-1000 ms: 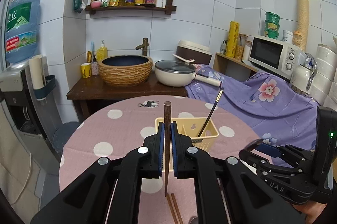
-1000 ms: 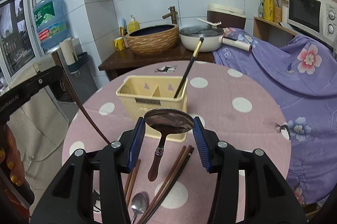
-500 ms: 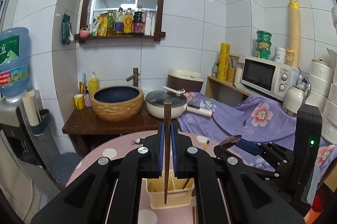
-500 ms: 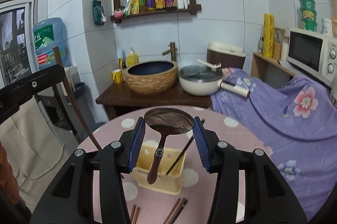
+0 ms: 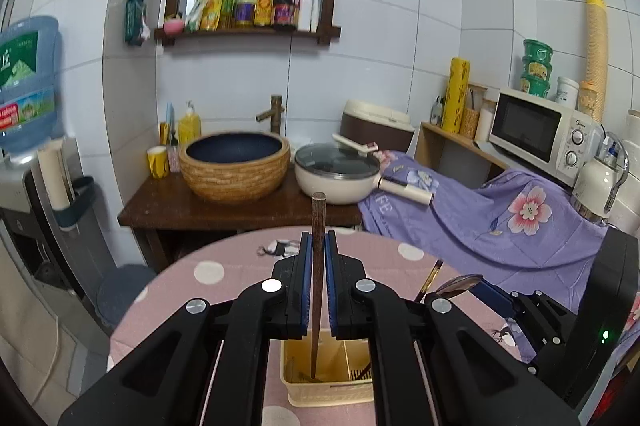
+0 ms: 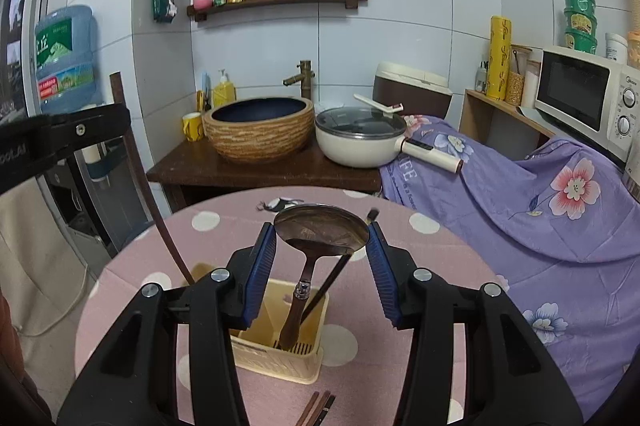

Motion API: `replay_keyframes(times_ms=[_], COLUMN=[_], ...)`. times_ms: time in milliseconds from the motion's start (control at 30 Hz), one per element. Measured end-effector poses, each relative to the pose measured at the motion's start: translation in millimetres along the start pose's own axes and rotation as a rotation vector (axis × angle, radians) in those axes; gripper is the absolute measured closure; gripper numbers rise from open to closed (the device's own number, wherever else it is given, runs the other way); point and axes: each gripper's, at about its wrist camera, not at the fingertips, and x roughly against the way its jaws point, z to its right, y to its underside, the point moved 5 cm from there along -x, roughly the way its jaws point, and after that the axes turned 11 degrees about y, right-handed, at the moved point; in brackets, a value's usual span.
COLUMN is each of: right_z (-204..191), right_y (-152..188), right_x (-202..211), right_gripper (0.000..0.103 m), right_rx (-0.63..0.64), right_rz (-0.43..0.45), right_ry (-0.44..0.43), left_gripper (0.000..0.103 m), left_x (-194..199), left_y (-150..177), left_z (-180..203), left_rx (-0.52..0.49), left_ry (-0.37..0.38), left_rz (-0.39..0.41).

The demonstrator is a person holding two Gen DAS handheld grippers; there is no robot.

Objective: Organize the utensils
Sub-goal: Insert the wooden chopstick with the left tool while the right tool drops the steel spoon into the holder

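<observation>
A: Utensil caddy [image 6: 280, 358], status?
B: Cream plastic, on pink polka-dot table [image 6: 420, 258]. Two compartments. One dark chopstick [image 6: 340, 266] leans in the rt one, tip up near the spoon bowl

A: L gripper [image 5: 319, 254]?
B: Blue pads pressed together on a brown chopstick [image 5: 317, 290]. Stick upright, lower tip down inside caddy [image 5: 332, 378], left compartment

A: R gripper [image 6: 321, 238]?
B: Jaws part-spread, pinching metal spoon [image 6: 320, 230] by the edges of its bowl. Handle hangs down, dark end in the rt compartment, over the slotted floor. Touching bottom or not – can't tell

A: Loose items?
B: Chopstick ends [image 6: 318, 408] on the cloth just in front of caddy, count unclear. Bkgd: basin [image 6: 260, 126], lidded pan [image 6: 360, 136], microwave [image 6: 584, 94]

A: Grippers relative?
B: Side by side above the caddy, apart
</observation>
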Motion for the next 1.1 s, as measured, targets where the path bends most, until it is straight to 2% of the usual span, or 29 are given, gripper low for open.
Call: replay_keyframes(times_ms=[533,700,933,1000,1067,1100], right_z=[-22.9,-22.8,-21.4,-17.9,-15.1,-14.7], right_y=[62.0,70.9,69.3,68.6,67.6,67.3], right_x=[-30.3,-34.0,-33.2,-30.7,-25.5,-23.1], right_gripper=[0.056,0.056,0.053,0.034,0.032,0.032], right_rx=[0.053,0.052,0.055,0.042,0.032,0.038], right_rz=[-0.055,-0.06,-0.048,-0.033,-0.012,-0.006], right_ry=[-0.008,-0.002,0.0,0.009,0.012,0.013], left_gripper=[0.097,0.097,0.096,0.088,0.061,0.056], left_x=[-33.9,-42.7,-42.1,-40.4,-35.3,-30.9], left_y=[57.5,71.0,73.1,73.5,74.2,74.2], left_z=[-24.3,-29.5,-32.4,-33.2,-33.1,-33.9], left_rx=[0.043,0.051,0.061,0.069,0.081,0.09], left_ry=[-0.018,-0.02,-0.024,-0.021,-0.016,-0.014], left_rz=[-0.098,-0.125,-0.116,-0.111,-0.097,-0.081])
